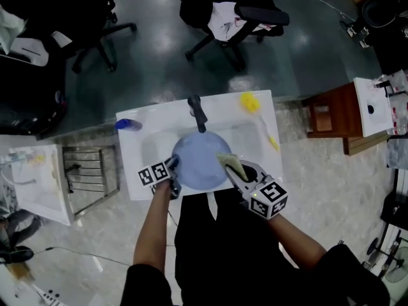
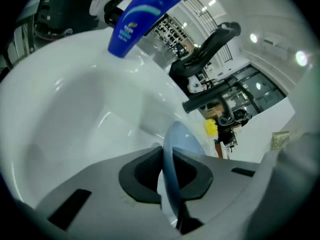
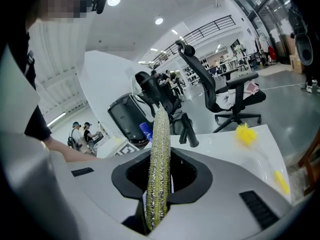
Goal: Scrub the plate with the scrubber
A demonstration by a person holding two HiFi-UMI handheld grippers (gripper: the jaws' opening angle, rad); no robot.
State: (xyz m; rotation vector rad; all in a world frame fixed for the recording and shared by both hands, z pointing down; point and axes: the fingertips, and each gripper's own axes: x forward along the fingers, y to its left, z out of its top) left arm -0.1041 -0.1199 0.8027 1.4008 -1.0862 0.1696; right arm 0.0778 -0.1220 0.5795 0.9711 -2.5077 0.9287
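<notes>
A pale blue plate (image 1: 199, 160) is held over the white sink (image 1: 152, 146), below the black faucet (image 1: 197, 112). My left gripper (image 1: 173, 166) is shut on the plate's left rim; in the left gripper view the plate (image 2: 172, 159) stands edge-on between the pads. My right gripper (image 1: 238, 171) is shut on a yellow-green scrubber (image 1: 233, 165) at the plate's right edge. In the right gripper view the scrubber (image 3: 159, 164) stands upright, clamped between the jaws.
A blue bottle (image 1: 127, 124) lies on the sink's left corner, also seen in the left gripper view as a blue bottle (image 2: 145, 15). A yellow brush (image 1: 258, 118) rests on the sink's right side. A metal rack (image 1: 89, 176) stands left; office chairs (image 1: 231, 16) behind.
</notes>
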